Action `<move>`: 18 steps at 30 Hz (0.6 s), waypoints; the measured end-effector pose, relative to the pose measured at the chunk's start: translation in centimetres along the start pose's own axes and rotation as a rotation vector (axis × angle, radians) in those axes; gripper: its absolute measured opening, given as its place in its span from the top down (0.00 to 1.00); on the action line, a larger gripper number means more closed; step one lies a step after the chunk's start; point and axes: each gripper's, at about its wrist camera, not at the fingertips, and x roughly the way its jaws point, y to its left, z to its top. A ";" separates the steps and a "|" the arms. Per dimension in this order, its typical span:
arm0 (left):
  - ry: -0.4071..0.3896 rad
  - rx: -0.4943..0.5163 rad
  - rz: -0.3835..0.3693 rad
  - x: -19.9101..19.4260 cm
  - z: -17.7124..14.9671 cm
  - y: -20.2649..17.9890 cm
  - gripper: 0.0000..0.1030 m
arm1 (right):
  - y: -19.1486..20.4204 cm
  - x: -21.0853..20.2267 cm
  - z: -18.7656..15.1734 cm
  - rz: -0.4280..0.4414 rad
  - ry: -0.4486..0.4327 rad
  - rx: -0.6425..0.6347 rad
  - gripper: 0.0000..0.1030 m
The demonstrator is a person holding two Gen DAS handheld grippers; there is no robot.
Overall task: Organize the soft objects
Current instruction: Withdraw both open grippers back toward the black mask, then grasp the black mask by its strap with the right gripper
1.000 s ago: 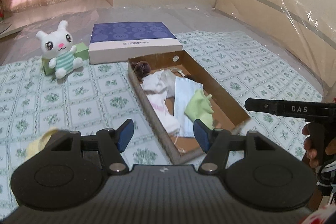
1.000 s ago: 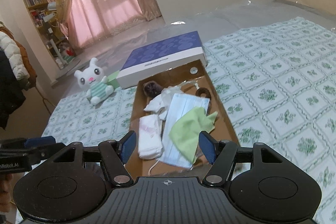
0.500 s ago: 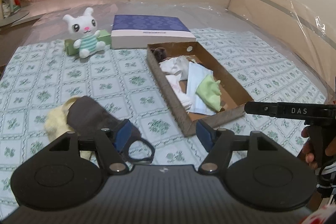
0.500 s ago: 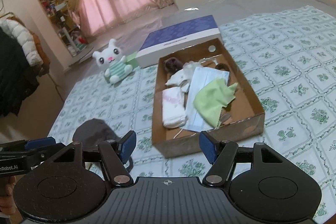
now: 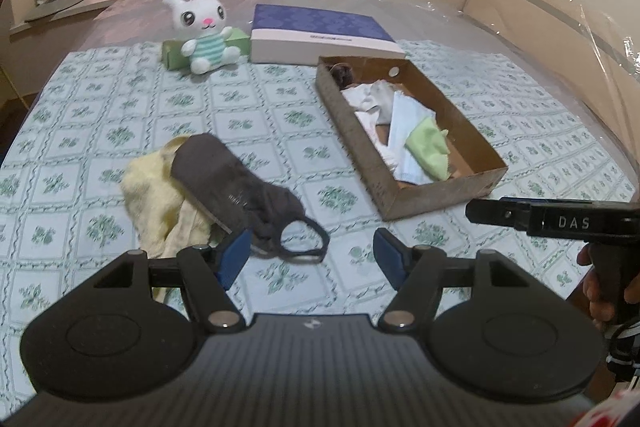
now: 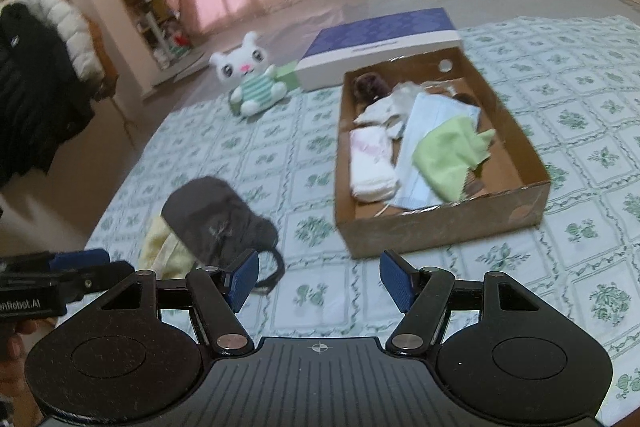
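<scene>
a: both tongs over the near edge of the bed?
b: yes. left gripper (image 5: 311,257) above the patterned sheet (image 5: 100,131), blue pads (image 5: 234,257) set wide apart, nothing between them but the strap loop of the dark face mask (image 5: 236,193) lying just beyond the left pad. jaws opened a little further within the last moment, then steady.
a: and the other?
b: right gripper (image 6: 320,279) likewise spread wide, holding nothing, bare sheet between the pads. seen side-on at the right edge of the left wrist view, fingers of a hand (image 5: 600,291) wrapped round its grip.
a: soft things, where?
b: dark face mask toward the near left part of the sheet, draped over a pale yellow cloth (image 5: 154,195), touching it. cardboard box (image 6: 440,227) right of middle, open on top. inside: white folded cloth (image 6: 370,167) by the left wall, pale blue mask (image 6: 424,143) down the middle, green cloth (image 6: 452,155) on top of that, crumpled white piece (image 6: 384,109) and a dark brown fuzzy thing (image 6: 370,85) toward the far end.
a: farther back?
b: white plush rabbit (image 5: 204,31) in a striped top near the far left corner, leaning on a small green box (image 5: 176,53). blue-and-white flat box (image 5: 320,35) just behind the cardboard one, close to touching, hard to tell.
</scene>
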 end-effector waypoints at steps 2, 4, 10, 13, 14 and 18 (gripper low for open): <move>0.011 -0.013 0.008 0.0 -0.4 0.5 0.36 | 0.7 0.4 -0.5 0.012 0.009 -0.029 0.35; 0.015 -0.024 0.018 -0.1 -0.8 1.0 0.36 | 1.3 0.8 -0.9 0.027 0.023 -0.047 0.35; 0.022 -0.046 0.073 -0.2 -1.8 2.5 0.36 | 3.5 2.9 -2.0 0.083 0.058 -0.130 0.35; 0.030 -0.059 0.102 0.0 -2.0 3.3 0.36 | 4.9 4.3 -2.5 0.102 0.077 -0.176 0.35; 0.033 -0.063 0.111 0.1 -2.2 3.6 0.36 | 5.3 4.8 -2.7 0.104 0.080 -0.193 0.35; 0.049 -0.071 0.142 0.7 -2.4 4.5 0.36 | 6.9 6.6 -3.1 0.113 0.085 -0.261 0.35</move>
